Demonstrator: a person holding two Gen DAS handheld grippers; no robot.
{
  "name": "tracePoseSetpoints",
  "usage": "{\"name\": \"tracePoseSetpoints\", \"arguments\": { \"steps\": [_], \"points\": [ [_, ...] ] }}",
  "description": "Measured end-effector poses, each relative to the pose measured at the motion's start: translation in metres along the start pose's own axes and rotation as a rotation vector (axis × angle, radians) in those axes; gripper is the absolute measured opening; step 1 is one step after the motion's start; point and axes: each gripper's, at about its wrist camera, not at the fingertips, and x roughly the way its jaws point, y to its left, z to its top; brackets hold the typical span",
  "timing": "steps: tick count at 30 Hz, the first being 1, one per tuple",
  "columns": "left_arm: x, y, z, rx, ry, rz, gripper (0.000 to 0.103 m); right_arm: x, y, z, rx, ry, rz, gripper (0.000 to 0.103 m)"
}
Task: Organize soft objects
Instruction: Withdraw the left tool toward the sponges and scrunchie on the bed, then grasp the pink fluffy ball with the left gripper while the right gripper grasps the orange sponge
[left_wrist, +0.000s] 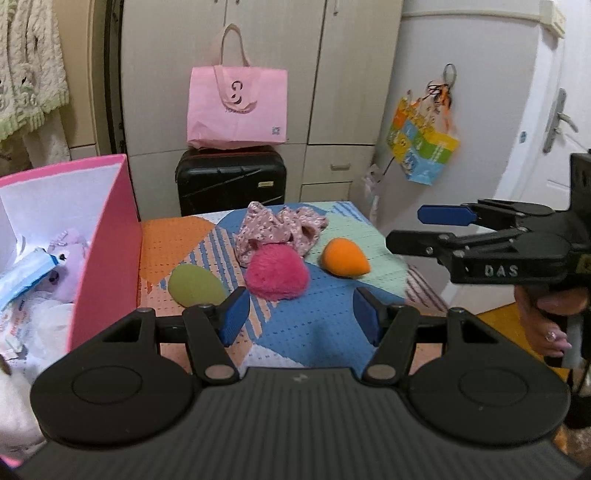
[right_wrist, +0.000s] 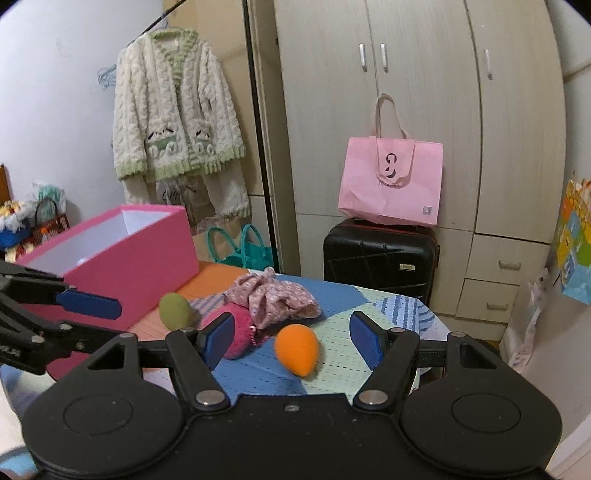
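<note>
On the patterned table mat (left_wrist: 303, 328) lie a green egg-shaped sponge (left_wrist: 197, 285), a fuzzy pink pompom (left_wrist: 277, 273), an orange teardrop sponge (left_wrist: 343, 257) and a crumpled pink floral cloth (left_wrist: 280, 229). My left gripper (left_wrist: 301, 317) is open and empty, just in front of the pompom. My right gripper (right_wrist: 291, 338) is open and empty, with the orange sponge (right_wrist: 297, 349) lying between and just beyond its fingers. The open pink box (left_wrist: 107, 243) at the left holds a purple plush toy (left_wrist: 68, 264) and packets. The right gripper (left_wrist: 406, 229) also shows in the left wrist view.
A black suitcase (left_wrist: 231, 186) with a pink tote bag (left_wrist: 238, 105) on top stands behind the table against a wardrobe. A colourful bag (left_wrist: 423, 142) hangs at the right. A cardigan (right_wrist: 177, 110) hangs at the left.
</note>
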Motion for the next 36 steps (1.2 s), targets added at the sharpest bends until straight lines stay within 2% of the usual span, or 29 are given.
{"name": "tracePoseSetpoints", "arguments": {
  "steps": [6, 10, 13, 16, 23, 26, 30, 34, 36],
  "points": [
    [0.033, -0.002, 0.002, 0.025, -0.048, 0.070, 0.064, 0.025, -0.006, -0.003, -0.004, 0.045, 0.038, 0.073],
    [0.053, -0.002, 0.006, 0.035, -0.053, 0.075, 0.064, 0.043, -0.008, -0.008, -0.031, 0.080, 0.039, 0.073],
    [0.065, -0.001, 0.008, 0.030, -0.044, 0.074, 0.065, 0.053, -0.007, -0.012, -0.072, 0.089, 0.037, 0.073],
    [0.077, 0.002, 0.009, 0.020, -0.035, 0.103, 0.066, 0.061, -0.007, -0.017, -0.114, 0.092, 0.027, 0.071],
    [0.098, 0.011, 0.008, -0.020, 0.000, 0.117, 0.066, 0.077, -0.010, -0.023, -0.128, 0.129, 0.049, 0.071],
    [0.103, 0.012, 0.007, -0.033, 0.026, 0.105, 0.066, 0.083, -0.011, -0.023, -0.122, 0.138, 0.070, 0.066],
    [0.110, 0.012, 0.007, -0.047, 0.054, 0.103, 0.066, 0.088, -0.010, -0.025, -0.115, 0.141, 0.087, 0.045],
    [0.112, 0.009, 0.005, -0.033, 0.064, 0.107, 0.065, 0.085, -0.008, -0.027, -0.125, 0.133, 0.088, 0.043],
    [0.111, 0.008, 0.005, -0.033, 0.076, 0.106, 0.058, 0.085, -0.005, -0.028, -0.139, 0.129, 0.083, 0.043]
  ]
}}
